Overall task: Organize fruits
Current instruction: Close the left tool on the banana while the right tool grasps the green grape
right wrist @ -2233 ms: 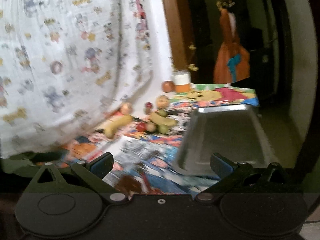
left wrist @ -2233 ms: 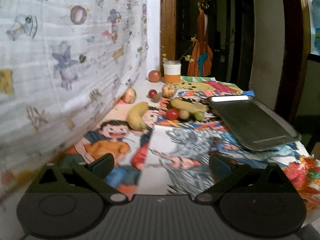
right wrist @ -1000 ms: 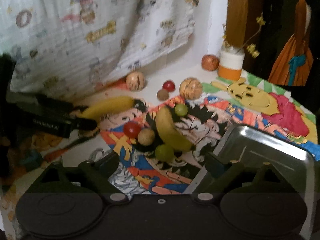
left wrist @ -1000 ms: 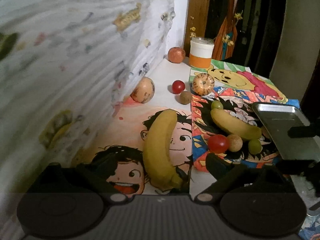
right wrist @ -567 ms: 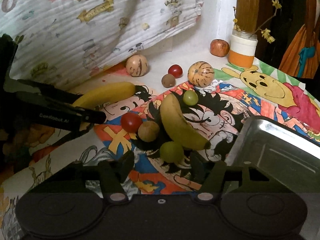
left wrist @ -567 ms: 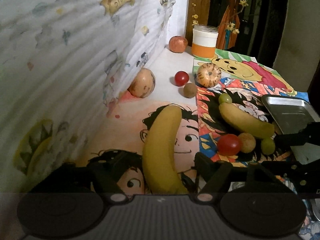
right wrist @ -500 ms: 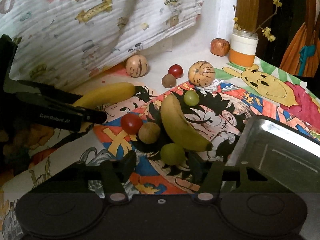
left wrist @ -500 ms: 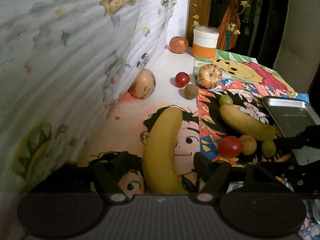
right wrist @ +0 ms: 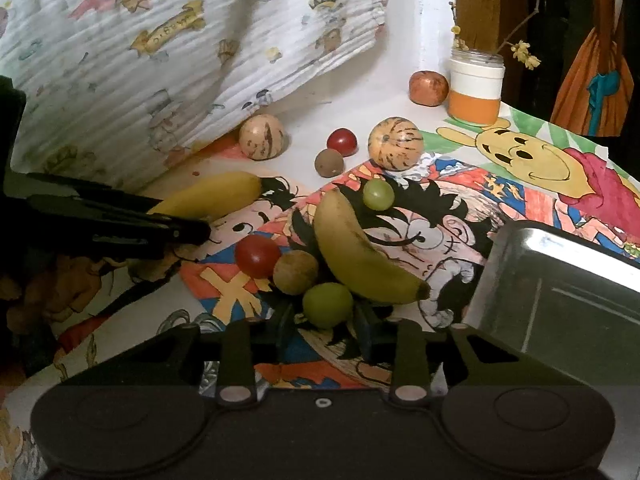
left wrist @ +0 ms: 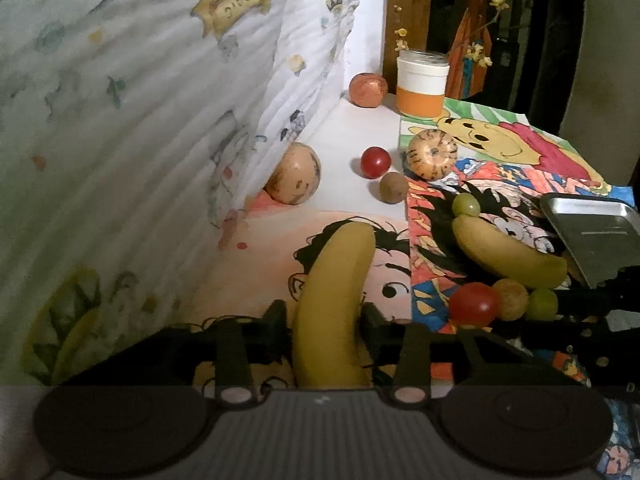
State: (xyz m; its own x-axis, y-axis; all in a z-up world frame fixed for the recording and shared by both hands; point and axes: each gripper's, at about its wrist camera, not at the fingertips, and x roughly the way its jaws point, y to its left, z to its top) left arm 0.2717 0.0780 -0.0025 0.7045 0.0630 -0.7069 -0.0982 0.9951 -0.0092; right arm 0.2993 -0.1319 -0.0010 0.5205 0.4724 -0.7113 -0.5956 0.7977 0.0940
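Observation:
My left gripper [left wrist: 325, 318] is shut on a yellow banana [left wrist: 334, 300] that lies on the cartoon cloth; the same banana shows in the right wrist view [right wrist: 212, 196]. My right gripper [right wrist: 326, 322] is shut on a green grape [right wrist: 327, 305] beside a second banana [right wrist: 356, 250], a red tomato [right wrist: 257, 256] and a brown round fruit [right wrist: 295, 272]. A metal tray [right wrist: 560, 288] sits at the right.
Farther back lie another green grape [right wrist: 378, 194], a striped melon [right wrist: 395, 143], a small tomato [right wrist: 342, 141], a brown fruit [right wrist: 329, 162], a spotted round fruit [right wrist: 263, 137], an apple [right wrist: 428, 88] and an orange-white jar [right wrist: 475, 86]. A printed curtain [right wrist: 160, 40] hangs at the left.
Both grippers moved forward and down to the fruit and closed: the left on the banana, the right on the green grape.

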